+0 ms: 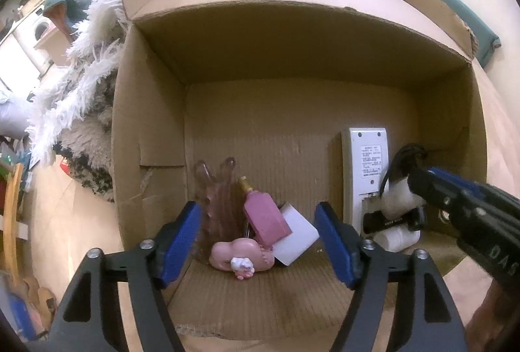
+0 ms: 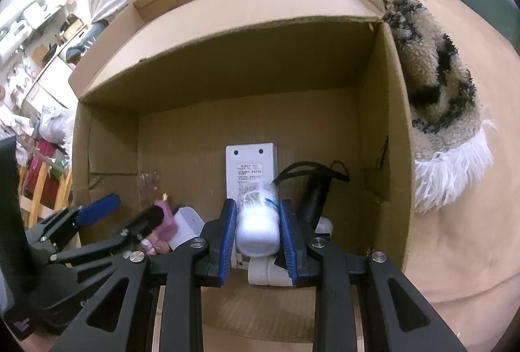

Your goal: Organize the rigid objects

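Note:
A cardboard box lies open toward me. Inside at the left are a brown hair claw, a pink bottle, a white block and a pink figurine. My left gripper is open, its jaws on either side of this pile. A white remote lies face down at the right. My right gripper is shut on a white bottle, held low inside the box over a white cylinder. A black strapped object lies beside it.
A shaggy beige, black and white rug lies beside the box; it also shows in the left wrist view. A teal mat lies behind. Wooden furniture stands at the far left. The floor is beige.

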